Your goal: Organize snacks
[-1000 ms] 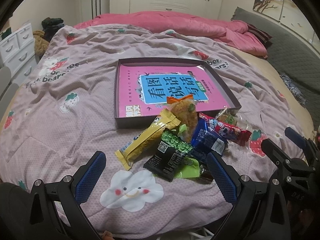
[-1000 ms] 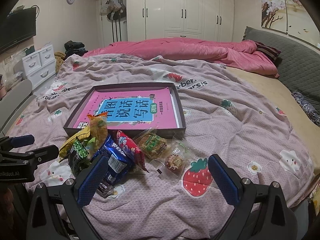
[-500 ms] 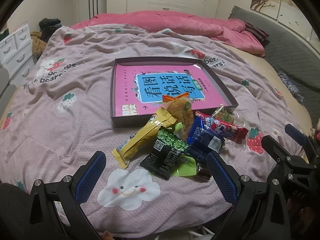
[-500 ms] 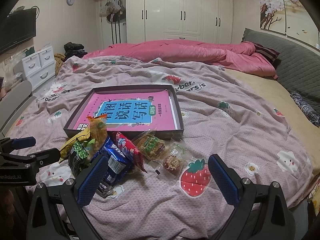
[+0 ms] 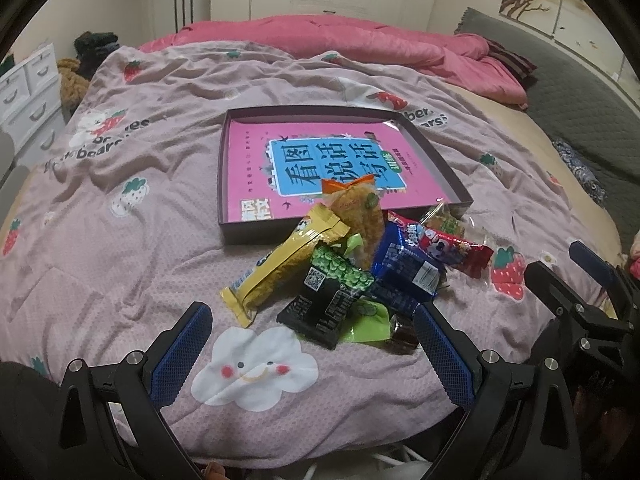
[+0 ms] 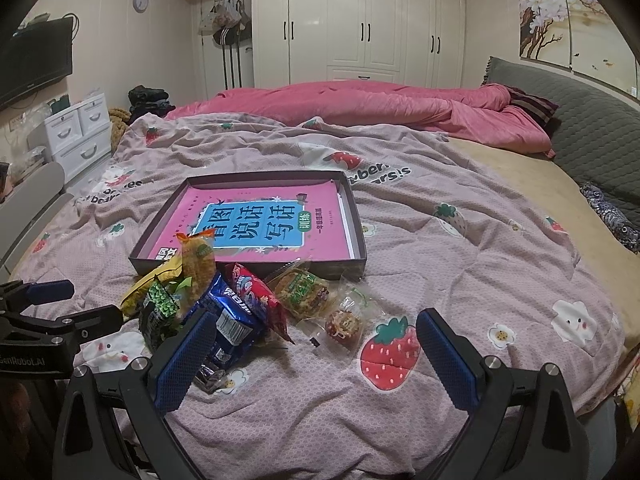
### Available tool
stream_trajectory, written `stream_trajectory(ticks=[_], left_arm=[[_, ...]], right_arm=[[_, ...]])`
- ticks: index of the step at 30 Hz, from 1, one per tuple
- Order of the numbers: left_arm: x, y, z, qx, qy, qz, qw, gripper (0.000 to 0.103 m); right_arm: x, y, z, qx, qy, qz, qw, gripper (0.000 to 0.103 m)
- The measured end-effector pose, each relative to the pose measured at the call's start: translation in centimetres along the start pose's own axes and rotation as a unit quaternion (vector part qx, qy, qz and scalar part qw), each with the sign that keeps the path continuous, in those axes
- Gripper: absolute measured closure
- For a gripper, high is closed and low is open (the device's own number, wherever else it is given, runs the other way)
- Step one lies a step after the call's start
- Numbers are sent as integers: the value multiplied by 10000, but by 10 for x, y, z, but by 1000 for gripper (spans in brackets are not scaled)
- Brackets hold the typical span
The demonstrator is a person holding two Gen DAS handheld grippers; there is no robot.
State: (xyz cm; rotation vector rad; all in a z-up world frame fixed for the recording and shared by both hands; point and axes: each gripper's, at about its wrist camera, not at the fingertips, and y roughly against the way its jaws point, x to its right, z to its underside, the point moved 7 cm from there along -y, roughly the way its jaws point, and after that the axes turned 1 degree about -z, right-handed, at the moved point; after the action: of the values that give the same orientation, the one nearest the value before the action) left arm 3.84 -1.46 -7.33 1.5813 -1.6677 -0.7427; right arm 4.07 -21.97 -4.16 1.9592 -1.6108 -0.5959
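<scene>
Snacks (image 5: 352,268) all heaped on the bed quilt (image 5: 120,248), just before the shallow box (image 5: 436,168); none inside yet. Left tool (image 5: 312,354) and right tool (image 6: 316,354) both spread wide, empty, short of the pile. Sorting not yet started.

both wrist cams low at bed edge, facing headward; share snack pile (image 5: 352,268) + box (image 6: 352,208).

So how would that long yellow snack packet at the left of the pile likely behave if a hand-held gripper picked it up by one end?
The yellow packet looks like thin crinkled film, so it would probably sag or bend. It seems light for its length. Its upper end leans on the black and green packet, so lifting it may shift that neighbour.
</scene>
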Motion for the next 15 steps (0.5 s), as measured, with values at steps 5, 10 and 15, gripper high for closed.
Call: stream_trajectory(ticks=[5, 10, 15], left_arm=[[-8, -5, 4, -182, 130, 25, 9997, 2], [-16, -13, 8, -374, 203, 53, 9991, 2], [-18, -29, 15, -694, 230, 174, 9972, 2]], right_arm=[[-3, 0, 1, -29, 20, -74, 10000, 2], [-5, -5, 0, -56, 11, -144, 9999, 2], [-4, -18, 0, -163, 6, -168, 9997, 9]])
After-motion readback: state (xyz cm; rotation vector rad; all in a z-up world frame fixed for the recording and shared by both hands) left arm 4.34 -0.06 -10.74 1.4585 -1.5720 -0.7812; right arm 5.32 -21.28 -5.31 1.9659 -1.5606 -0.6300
